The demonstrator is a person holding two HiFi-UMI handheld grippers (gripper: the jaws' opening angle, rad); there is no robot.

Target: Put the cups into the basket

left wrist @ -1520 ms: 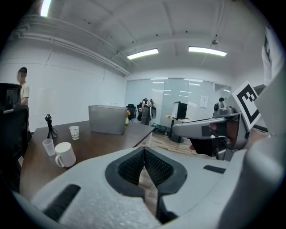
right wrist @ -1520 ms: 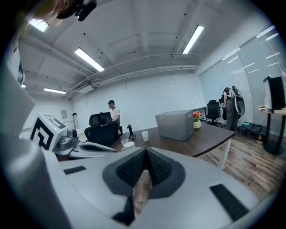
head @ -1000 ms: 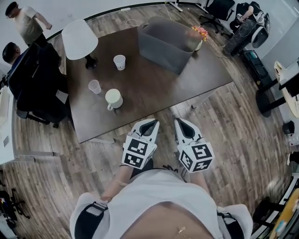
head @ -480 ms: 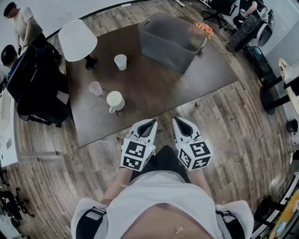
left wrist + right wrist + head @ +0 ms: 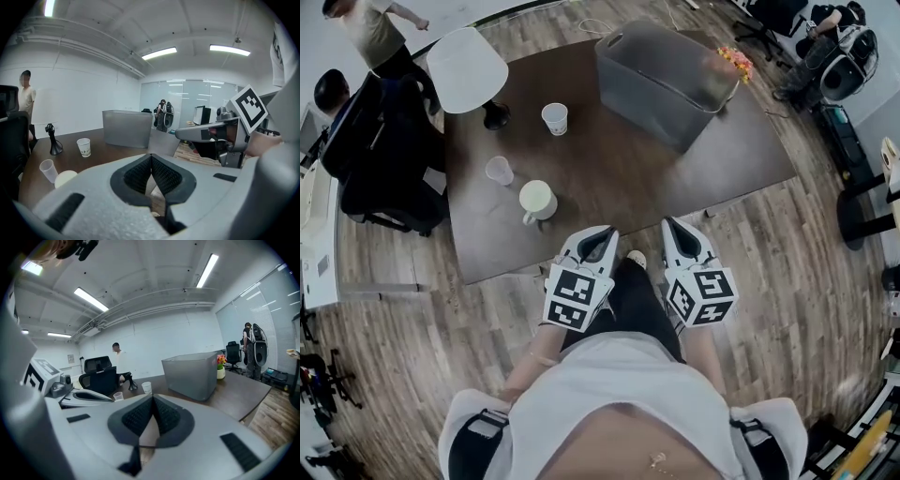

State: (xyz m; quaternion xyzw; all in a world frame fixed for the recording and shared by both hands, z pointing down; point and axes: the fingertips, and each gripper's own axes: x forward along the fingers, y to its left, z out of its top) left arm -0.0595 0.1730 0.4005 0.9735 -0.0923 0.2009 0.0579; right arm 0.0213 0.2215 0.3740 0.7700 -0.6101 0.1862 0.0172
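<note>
Three cups stand on the dark brown table (image 5: 619, 178): a white paper cup (image 5: 554, 118), a clear plastic cup (image 5: 499, 170) and a cream mug (image 5: 536, 200). The grey basket (image 5: 664, 82) sits at the table's far right. My left gripper (image 5: 602, 234) is shut and empty, held before the table's near edge, below the mug. My right gripper (image 5: 671, 227) is also shut and empty, beside the left one. In the left gripper view the paper cup (image 5: 84, 146), plastic cup (image 5: 48, 170), mug (image 5: 64, 177) and basket (image 5: 127, 128) lie ahead.
A white lamp (image 5: 469, 70) stands at the table's far left corner. A small flower pot (image 5: 733, 62) sits behind the basket. Black office chairs (image 5: 380, 155) and people are to the left of the table. Wooden floor surrounds the table.
The view has shifted so the table and cups lie slightly further right and nearer. Both grippers stay shut, side by side before the table edge.
</note>
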